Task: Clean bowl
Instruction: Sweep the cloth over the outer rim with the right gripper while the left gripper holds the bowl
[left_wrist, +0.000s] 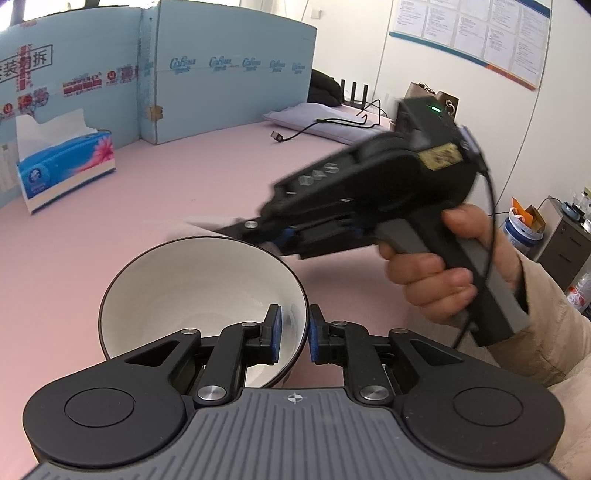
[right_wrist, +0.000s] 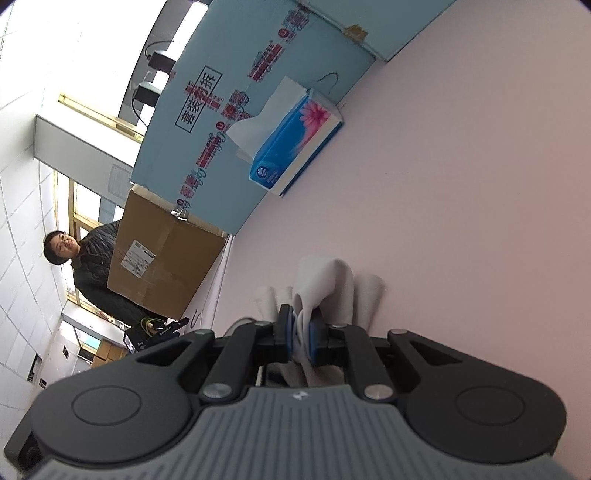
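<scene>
Your left claw (left_wrist: 294, 334) is clamped on the rim of the bowl (left_wrist: 192, 288), one pad inside and one outside, holding it tilted just above the pink counter (left_wrist: 166, 192). Your right claw (right_wrist: 301, 334) is pinched on a wad of white tissue (right_wrist: 328, 284), hovering beside the bowl's far rim. Keep the bowl steady and tipped toward the tissue, then sweep the inner wall in overlapping arcs. The inside looks clean already, though blur and glare could hide residue.
</scene>
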